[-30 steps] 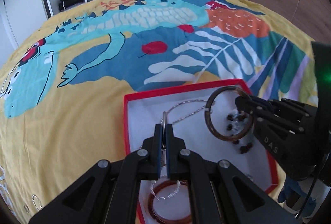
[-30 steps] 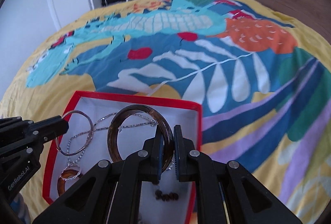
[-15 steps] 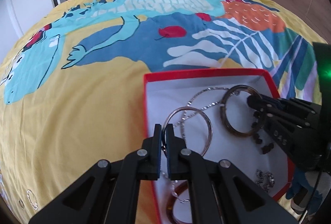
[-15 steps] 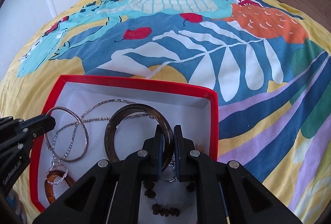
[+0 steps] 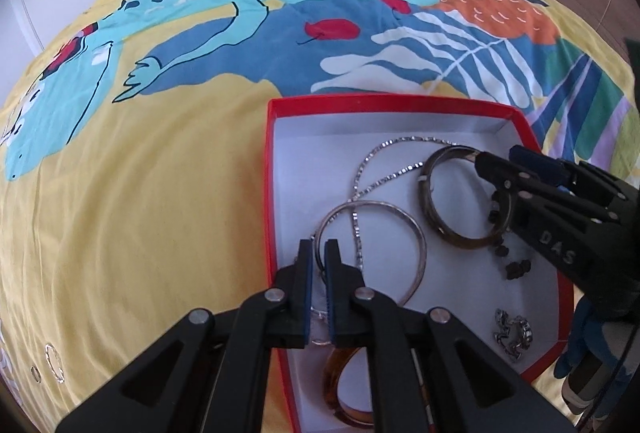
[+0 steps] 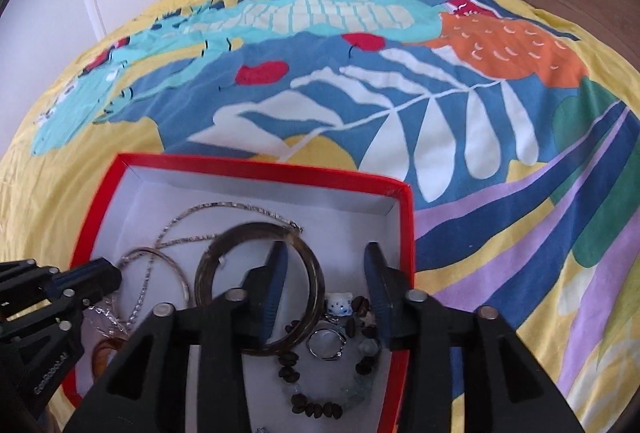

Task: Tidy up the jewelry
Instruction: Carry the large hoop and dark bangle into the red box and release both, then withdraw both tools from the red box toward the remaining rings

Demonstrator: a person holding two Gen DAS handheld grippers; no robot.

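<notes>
Jewelry lies in the red box. Left tongs, nearly closed, have just begun opening around the silver bangle. Right tongs have just opened, letting go of the brown bangle.

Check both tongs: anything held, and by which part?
Left tongs: the silver bangle sits between them at its near rim; grip unclear, just opening. Right tongs: open, just released the dark bangle.
</notes>
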